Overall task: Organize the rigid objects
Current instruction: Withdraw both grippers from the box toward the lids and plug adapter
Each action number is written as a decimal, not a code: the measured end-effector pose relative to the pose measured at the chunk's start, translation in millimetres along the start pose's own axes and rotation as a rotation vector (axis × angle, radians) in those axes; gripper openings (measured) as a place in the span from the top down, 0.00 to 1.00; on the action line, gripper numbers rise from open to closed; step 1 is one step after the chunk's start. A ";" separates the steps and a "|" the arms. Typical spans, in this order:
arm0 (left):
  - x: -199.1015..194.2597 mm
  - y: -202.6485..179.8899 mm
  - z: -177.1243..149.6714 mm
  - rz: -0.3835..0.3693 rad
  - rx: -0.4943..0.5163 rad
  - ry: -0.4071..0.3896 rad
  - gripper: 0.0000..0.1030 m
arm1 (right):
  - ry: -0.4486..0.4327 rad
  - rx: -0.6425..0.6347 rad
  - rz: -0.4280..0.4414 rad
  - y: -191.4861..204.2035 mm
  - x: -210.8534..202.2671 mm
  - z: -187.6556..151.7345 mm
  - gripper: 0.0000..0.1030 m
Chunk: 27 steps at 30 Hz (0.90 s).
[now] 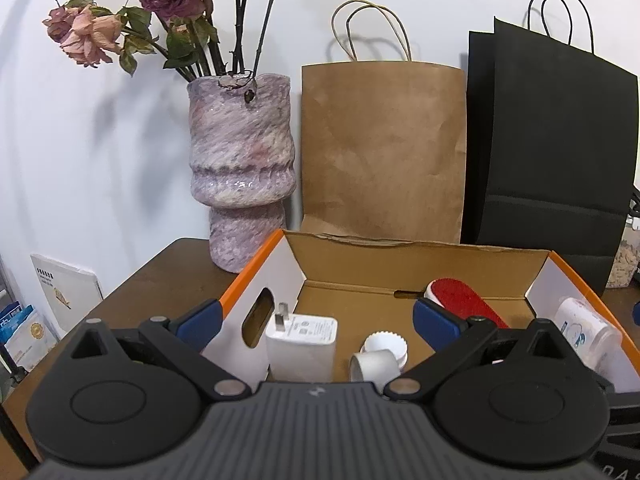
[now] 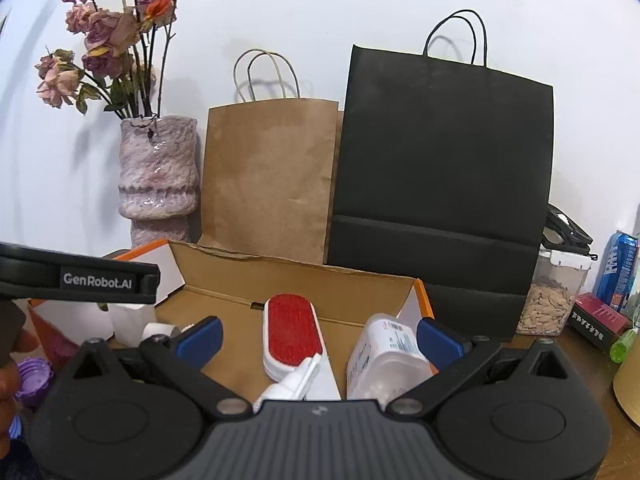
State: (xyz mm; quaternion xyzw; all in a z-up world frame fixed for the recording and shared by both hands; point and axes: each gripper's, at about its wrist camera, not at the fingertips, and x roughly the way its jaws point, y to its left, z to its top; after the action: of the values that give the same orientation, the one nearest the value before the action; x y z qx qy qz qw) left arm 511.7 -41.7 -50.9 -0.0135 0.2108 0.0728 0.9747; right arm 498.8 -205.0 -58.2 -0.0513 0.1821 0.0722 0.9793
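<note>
An open cardboard box (image 1: 352, 246) with orange edges stands on the brown table. Inside lie a white plug adapter (image 1: 301, 346), a small white capped bottle (image 1: 378, 358), a red lint brush (image 1: 464, 300) and a clear white-labelled bottle (image 1: 586, 332). My left gripper (image 1: 318, 320) hovers open over the box, its blue fingertips wide apart around the adapter and small bottle without touching them. In the right wrist view the right gripper (image 2: 318, 336) is also open above the box (image 2: 296, 268), with the lint brush (image 2: 292, 334) and the clear bottle (image 2: 384, 356) between its fingers.
Behind the box a marbled pink vase (image 1: 240, 168) with dried roses, a brown paper bag (image 1: 384, 148) and a black paper bag (image 1: 552, 148) line the wall. A jar of chips (image 2: 550, 300), a blue can (image 2: 618, 272) and a dark box (image 2: 600, 320) are at the right. A purple cap (image 2: 34, 376) lies at the left.
</note>
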 end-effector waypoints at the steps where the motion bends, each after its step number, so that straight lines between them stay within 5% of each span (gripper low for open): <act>1: -2.2 1.0 -1.1 0.001 0.001 0.001 0.00 | -0.001 -0.002 0.000 0.3 -2.8 -1.1 0.00; 27: -65.6 23.4 -44.2 -0.003 0.016 0.037 0.00 | 0.029 -0.013 0.000 7.0 -79.8 -36.7 0.00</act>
State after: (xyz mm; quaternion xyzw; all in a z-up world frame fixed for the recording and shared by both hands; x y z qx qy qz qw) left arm 431.1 -30.0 -64.0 -0.0072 0.2293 0.0692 0.9709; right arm 411.1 -212.6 -63.7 -0.0586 0.1958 0.0725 0.9762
